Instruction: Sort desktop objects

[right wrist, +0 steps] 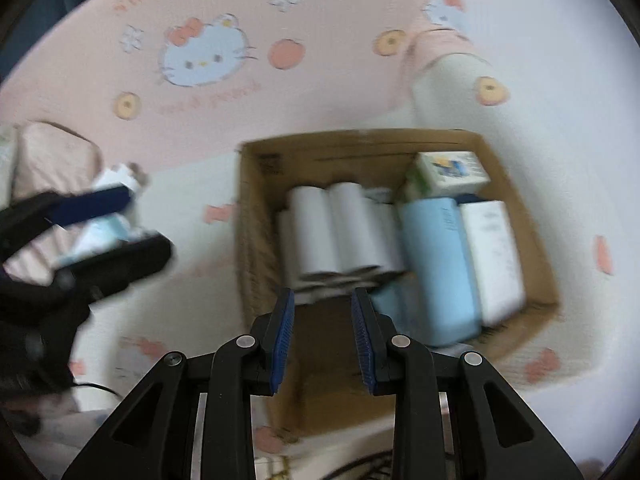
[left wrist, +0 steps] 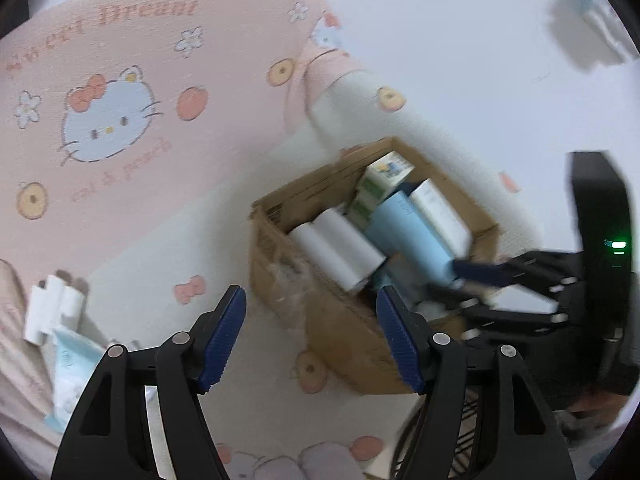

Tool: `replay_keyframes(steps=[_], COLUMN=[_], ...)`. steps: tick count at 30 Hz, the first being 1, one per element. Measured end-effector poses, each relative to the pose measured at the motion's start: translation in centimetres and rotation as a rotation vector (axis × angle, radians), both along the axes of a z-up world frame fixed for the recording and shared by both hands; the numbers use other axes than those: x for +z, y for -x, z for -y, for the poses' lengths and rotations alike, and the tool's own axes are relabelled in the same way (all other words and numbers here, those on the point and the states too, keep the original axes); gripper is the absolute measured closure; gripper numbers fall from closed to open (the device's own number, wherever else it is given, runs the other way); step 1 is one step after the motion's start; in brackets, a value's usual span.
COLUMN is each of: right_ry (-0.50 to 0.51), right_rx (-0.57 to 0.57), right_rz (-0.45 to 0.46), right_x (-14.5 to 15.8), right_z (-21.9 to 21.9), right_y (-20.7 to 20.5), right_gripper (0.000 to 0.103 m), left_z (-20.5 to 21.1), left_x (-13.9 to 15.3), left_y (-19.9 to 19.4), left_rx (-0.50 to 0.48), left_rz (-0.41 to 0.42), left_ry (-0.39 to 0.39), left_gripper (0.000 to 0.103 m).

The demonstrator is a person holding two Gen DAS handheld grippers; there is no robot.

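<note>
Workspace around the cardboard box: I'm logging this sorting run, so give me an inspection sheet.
Surface: bedsheet, cream with pink cartoon print.
Job's things: cardboard box holding white rolls, light blue box, white box, printed carton.
Clutter: white pieces and a pale blue packet lying on the sheet outside the box.
Grippers: left gripper and right gripper, jaws open, empty.
Cables: dark cable at lower left.
Surroundings: pink pillow, white wall.
</note>
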State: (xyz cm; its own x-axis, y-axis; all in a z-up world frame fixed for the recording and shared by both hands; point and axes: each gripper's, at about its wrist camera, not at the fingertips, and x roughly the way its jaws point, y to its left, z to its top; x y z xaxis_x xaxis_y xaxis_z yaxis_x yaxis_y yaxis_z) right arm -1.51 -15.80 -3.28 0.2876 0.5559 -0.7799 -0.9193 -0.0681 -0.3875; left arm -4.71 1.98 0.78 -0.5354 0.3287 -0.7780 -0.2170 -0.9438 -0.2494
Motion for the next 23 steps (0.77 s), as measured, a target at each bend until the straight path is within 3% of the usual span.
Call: replay_keyframes(steps=[4,5,7,9,12,23], right_ry=[-0.051,-0.059,-0.081,-0.099,-0.11,-0.074], right_rx=[-0.029,-0.023,0.004,0.046,0.065,0.108], right_rz=[0.132,0.151,0.172,0.174,0.218,0.184], right_x=[0.5,0.6,0.8,1.0,1.0,-0.1], right_z=[1.0,1.1,1.5,1.8,2.3,2.3], right_y=[0.6,0.8,1.5,2.3,2.8,3.3], right_gripper=[0.073,0.069,0.044,0.038,0.036,0.036], left_z=[-0.4,-0.6,-0.8,-0.8,-0.6,-1.1], left_x=[-0.9,-1.0,-0.9,-0.7,-0.7,-1.4], left_y=[0.0,-0.2,-0.3,-0.5,-0.4,-0.2], left_rx=[-0.026,-0.036,-0.046,-0.048,-0.03,-0.059], left_rz=[0.044,0.043,0.032,0.021,0.021,0.064], left_ry=[0.026,0.039,0.049,0.051,0.052,0.039], left_gripper=[0.031,0.029,0.024,0.023,0.022,0.022])
